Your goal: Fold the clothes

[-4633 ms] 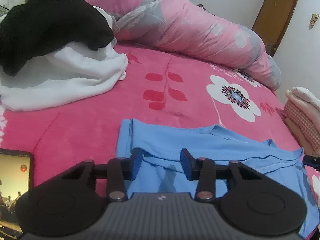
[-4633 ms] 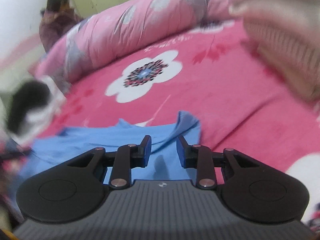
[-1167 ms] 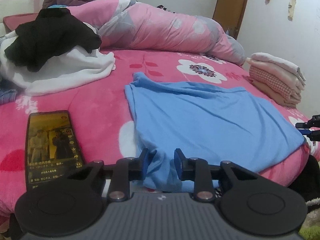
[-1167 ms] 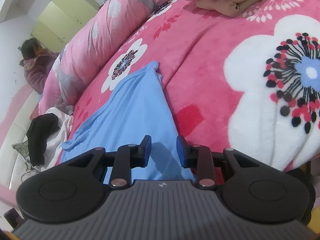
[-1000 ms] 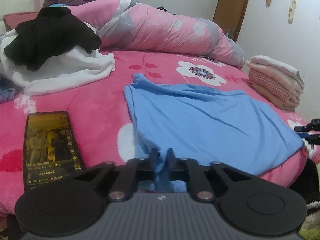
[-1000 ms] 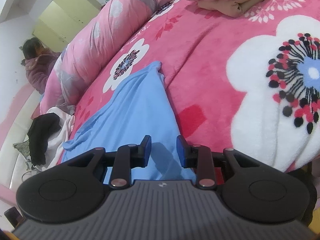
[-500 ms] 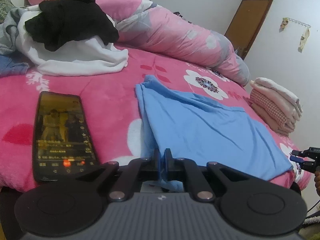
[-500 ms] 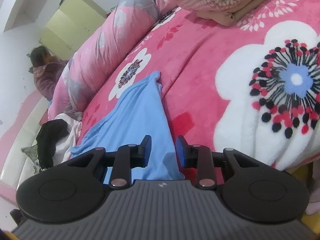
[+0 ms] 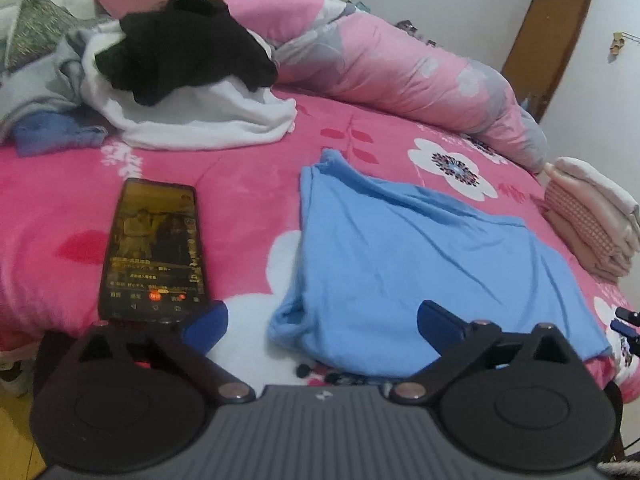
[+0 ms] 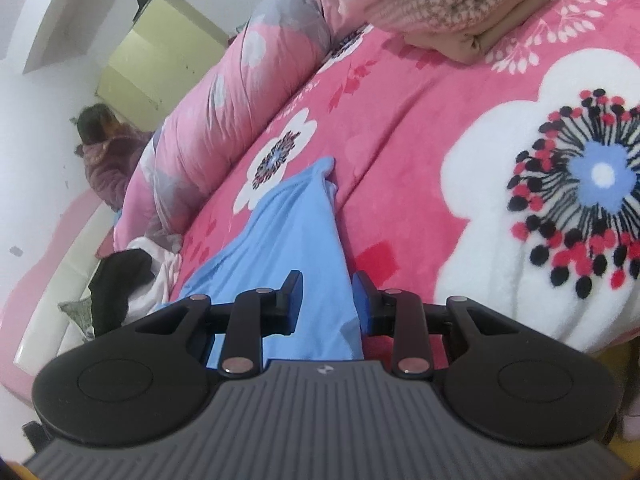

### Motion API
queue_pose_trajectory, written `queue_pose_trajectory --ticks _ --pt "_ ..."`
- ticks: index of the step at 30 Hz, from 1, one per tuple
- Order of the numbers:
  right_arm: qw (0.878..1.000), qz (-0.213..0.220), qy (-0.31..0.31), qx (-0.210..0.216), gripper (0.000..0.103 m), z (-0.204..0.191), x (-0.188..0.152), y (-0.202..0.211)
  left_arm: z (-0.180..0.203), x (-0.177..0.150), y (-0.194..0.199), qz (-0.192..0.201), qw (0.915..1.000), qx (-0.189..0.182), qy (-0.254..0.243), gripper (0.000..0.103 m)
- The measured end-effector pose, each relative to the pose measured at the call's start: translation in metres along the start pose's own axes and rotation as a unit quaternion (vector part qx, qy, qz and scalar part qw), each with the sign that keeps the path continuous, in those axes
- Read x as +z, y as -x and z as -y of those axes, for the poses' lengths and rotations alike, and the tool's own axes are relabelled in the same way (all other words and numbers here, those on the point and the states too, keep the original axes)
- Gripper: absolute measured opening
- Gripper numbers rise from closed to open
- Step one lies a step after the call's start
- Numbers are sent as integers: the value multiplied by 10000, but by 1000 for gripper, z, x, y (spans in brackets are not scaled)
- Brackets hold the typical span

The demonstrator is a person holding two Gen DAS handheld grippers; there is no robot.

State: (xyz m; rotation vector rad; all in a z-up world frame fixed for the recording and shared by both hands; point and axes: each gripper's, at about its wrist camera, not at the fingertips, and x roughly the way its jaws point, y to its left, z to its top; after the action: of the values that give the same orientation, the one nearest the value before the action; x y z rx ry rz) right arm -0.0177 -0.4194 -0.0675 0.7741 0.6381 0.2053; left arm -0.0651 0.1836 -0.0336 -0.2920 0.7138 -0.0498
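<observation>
The blue shirt [image 9: 420, 256] lies spread flat on the pink bed [image 9: 248, 184]. The left gripper [image 9: 322, 322] has its jaws spread wide and holds nothing, with the shirt's near edge between them. The right gripper [image 10: 326, 300] has its jaws apart over a corner of the shirt. A phone [image 9: 154, 248] lies at 9 o'clock from the shirt; its writing is too small to read. Folded clothes [image 9: 592, 216] sit at 3 o'clock.
</observation>
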Motion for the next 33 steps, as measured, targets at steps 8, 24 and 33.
queue_pose_trajectory --ticks 8,24,33 --pt "9998 1 -171 -97 27 -2 -5 -6 46 -8 0 -258 9979 499 -316 103" --pt "9997 164 -174 -109 31 -10 -4 2 95 -22 5 188 9714 1742 -1600 101" --pt "9995 197 -225 -96 32 -8 -4 2 93 -17 11 298 9783 1506 -1393 103"
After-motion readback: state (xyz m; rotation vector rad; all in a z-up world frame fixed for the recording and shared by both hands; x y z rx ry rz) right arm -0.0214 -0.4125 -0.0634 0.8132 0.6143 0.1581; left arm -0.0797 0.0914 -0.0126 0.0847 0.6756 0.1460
